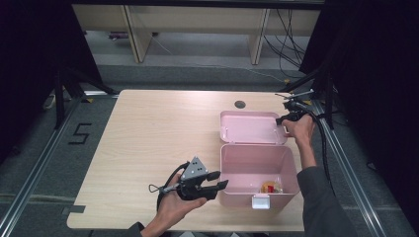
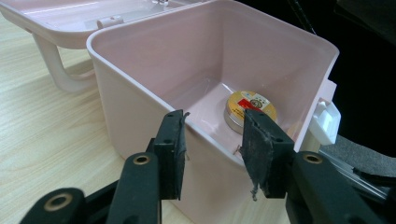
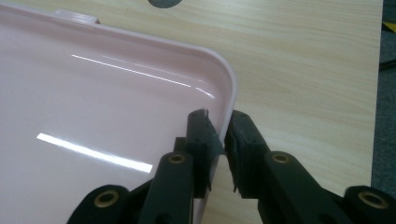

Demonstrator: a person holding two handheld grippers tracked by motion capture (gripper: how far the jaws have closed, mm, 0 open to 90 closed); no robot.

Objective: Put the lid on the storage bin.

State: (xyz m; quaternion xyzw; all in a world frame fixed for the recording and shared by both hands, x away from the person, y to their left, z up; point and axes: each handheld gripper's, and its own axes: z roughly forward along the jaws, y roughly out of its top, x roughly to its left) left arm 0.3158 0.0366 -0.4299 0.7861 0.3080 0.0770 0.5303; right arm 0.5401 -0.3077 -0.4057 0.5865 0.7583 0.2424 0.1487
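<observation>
One small round tin sits at 5 o'clock inside the pink box, light and slippery, best pinched by its sides; the left gripper gapes empty, the right gripper pinches the lid.

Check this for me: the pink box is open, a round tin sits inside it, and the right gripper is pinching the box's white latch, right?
Not quite. The right gripper is pinching the rim of the open lid, not the white latch, as the right gripper view shows. The pink box is open with the round tin inside.
</observation>
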